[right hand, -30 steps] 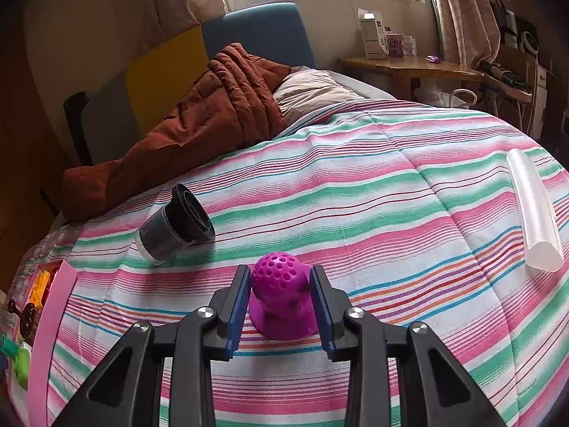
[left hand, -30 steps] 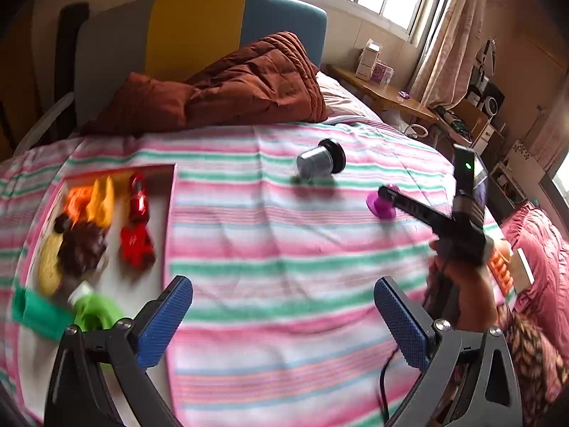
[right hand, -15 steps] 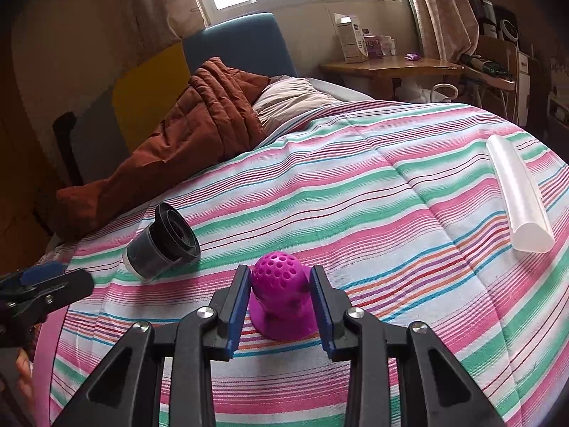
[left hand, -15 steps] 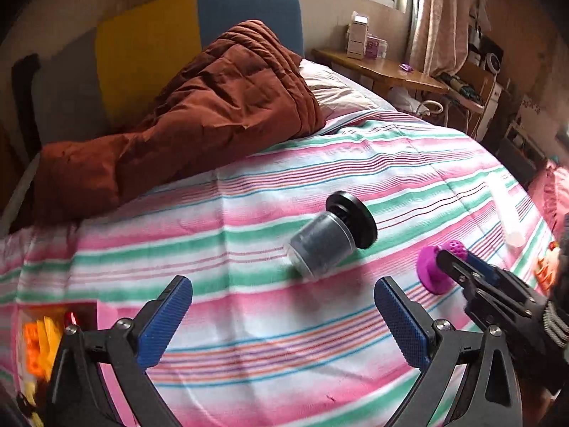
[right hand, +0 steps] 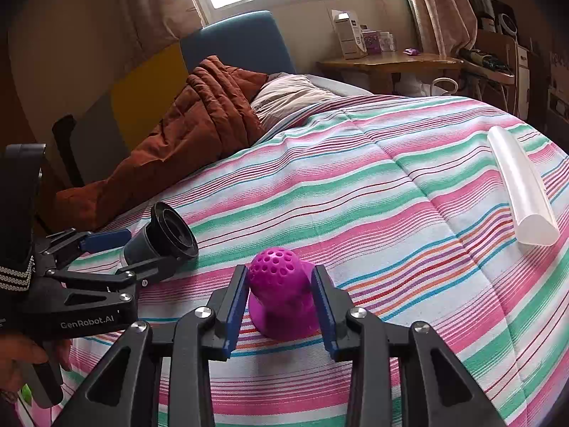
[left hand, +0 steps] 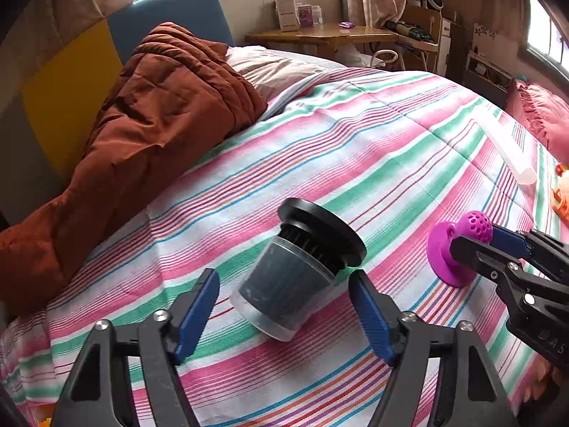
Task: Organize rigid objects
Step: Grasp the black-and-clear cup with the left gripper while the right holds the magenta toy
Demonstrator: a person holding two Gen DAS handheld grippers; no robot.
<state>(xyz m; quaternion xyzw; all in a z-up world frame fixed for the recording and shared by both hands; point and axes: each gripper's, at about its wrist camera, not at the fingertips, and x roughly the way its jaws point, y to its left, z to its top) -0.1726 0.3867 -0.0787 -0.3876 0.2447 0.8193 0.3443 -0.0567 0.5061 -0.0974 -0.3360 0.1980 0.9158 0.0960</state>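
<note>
Left wrist view shows the left gripper (left hand: 284, 306) low in the frame, its blue pads straddling a grey filter canister (left hand: 295, 277) that lies on its side on the striped bedspread (left hand: 355, 149); the jaws are closing, with the canister between them but a visible gap on each side, so nothing is gripped yet. At the right edge of that view the right gripper (left hand: 473, 236) sits around a magenta perforated knob (left hand: 458, 249). The right wrist view puts that knob at lower centre, standing on its flared base, with slivers of space beside the blue pads; those jaws are opening and look released rather than clamped. Judging by this, the sorting is mid-way at best: both pieces rest on the bed, neither lifted nor placed, and a translucent white tube (right hand: 519, 192) at the right of the frame lies untouched, well apart from the rest. An orange toy (left hand: 560, 195) peeks in at the right edge of the left view (only partly visible). A rumpled rust-brown quilt (left hand: 142, 135) fills the upper left, clear of the work. The two grippers are near each other, so crowding is the likeliest hindrance, and the canister could roll on the soft cover.
</note>
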